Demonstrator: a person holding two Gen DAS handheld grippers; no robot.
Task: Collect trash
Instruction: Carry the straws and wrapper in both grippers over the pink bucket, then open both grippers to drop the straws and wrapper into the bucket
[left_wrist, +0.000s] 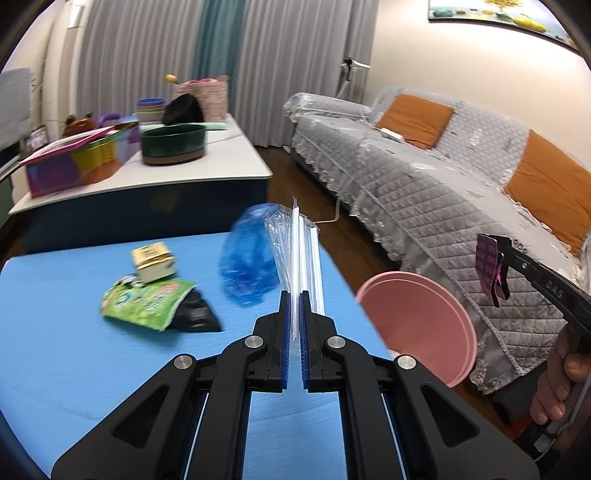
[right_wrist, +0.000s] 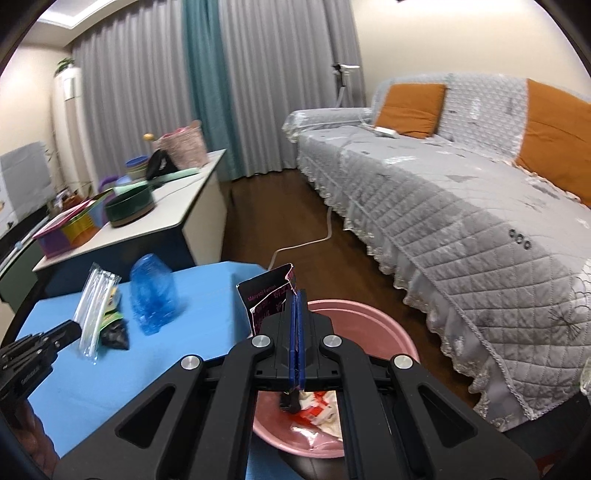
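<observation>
My left gripper (left_wrist: 294, 297) is shut on a clear packet of white straws (left_wrist: 298, 254), held up over the blue table (left_wrist: 66, 362); the same packet (right_wrist: 92, 310) shows in the right wrist view. My right gripper (right_wrist: 296, 295) is shut on a torn dark purple wrapper (right_wrist: 271, 295) above the pink basin (right_wrist: 369, 321), which holds red and white scraps (right_wrist: 319, 408). The basin (left_wrist: 417, 317) stands off the table's right edge. On the table lie a crumpled blue plastic bag (left_wrist: 245, 258), a green snack bag (left_wrist: 147, 301), a black wrapper (left_wrist: 194, 314) and a small gold box (left_wrist: 153, 260).
A long grey quilted sofa (left_wrist: 424, 177) with orange cushions fills the right side. A white table (left_wrist: 155, 173) behind carries a dark green pot (left_wrist: 173, 142), a coloured box (left_wrist: 74, 162) and bowls. A white cable (right_wrist: 306, 243) runs over the wooden floor between them.
</observation>
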